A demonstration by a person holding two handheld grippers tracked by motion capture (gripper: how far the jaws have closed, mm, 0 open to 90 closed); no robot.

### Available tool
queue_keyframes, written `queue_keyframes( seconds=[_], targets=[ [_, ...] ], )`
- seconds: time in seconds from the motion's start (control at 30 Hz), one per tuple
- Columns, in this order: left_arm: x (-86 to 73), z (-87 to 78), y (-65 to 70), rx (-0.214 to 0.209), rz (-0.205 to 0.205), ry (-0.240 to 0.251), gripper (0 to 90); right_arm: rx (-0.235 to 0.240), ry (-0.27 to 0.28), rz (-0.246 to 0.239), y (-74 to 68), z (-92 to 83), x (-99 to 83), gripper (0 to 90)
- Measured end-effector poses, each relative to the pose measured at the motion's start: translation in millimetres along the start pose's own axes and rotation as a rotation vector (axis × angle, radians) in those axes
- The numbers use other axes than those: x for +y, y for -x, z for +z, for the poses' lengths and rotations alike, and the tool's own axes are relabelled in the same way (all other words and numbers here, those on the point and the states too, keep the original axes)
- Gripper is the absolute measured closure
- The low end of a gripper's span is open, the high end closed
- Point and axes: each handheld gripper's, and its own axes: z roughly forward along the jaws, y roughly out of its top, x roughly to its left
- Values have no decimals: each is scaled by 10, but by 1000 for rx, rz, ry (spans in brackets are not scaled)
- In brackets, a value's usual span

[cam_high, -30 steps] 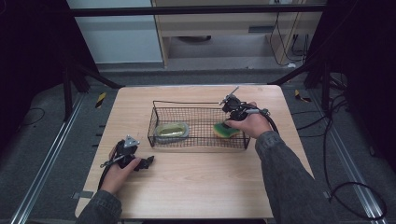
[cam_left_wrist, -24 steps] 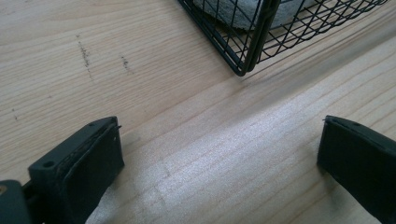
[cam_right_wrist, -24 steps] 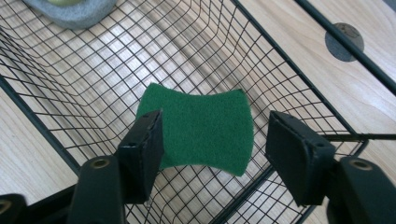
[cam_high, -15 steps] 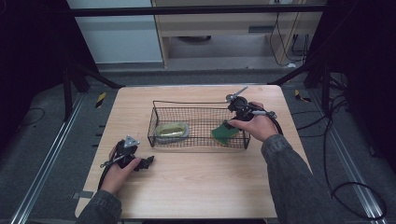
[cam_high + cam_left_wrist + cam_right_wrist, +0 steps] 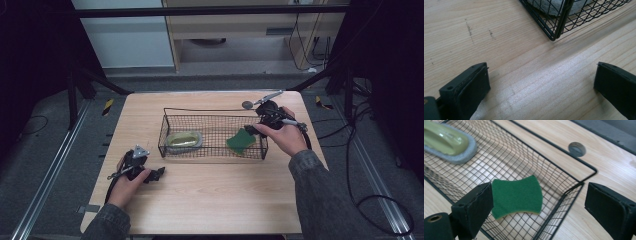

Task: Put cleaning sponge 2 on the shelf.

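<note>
Since the earlier frame the green sponge (image 5: 240, 140) has left the right gripper (image 5: 256, 126): a second ago it was held, yellow side up, at the right end of the wire basket (image 5: 212, 116), and now it lies loose on the basket floor with its green face up. The right gripper's jaws have just been opening and now stand wide apart with nothing between them; in the right gripper view the sponge (image 5: 517, 196) lies below and past them, untouched. That gripper has drawn back slightly toward the basket's right rim.

One basket stands on the wooden table (image 5: 210, 200), and two things lie in it: the one sponge at the right end and one scrubbing brush (image 5: 183, 140) with a light green top and grey base at the left end, well apart from the sponge. One round grey cap (image 5: 577, 148) is set in the tabletop just beyond the basket's far right corner.

The left gripper (image 5: 159, 173) rests on the table near the basket's near left corner, in the same place as before, jaws spread and empty over bare wood. The basket's corner (image 5: 554, 37) stands just ahead of them.
</note>
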Motion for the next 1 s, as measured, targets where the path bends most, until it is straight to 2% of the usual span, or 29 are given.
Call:
queue_keyframes(
  seconds=[0.3,0.7,0.87,1.0],
  targets=[
    [0,0,-1,0,1,0,0,-48,50,47,75,-147,-134,59],
    [0,0,0,0,1,0,0,-56,121,85,71,-411,-419,58],
    [0,0,-1,0,1,0,0,-72,119,91,111,-447,-574,56],
    [0,0,-1,0,1,0,0,-103,124,89,146,-458,-724,61]
  ],
)
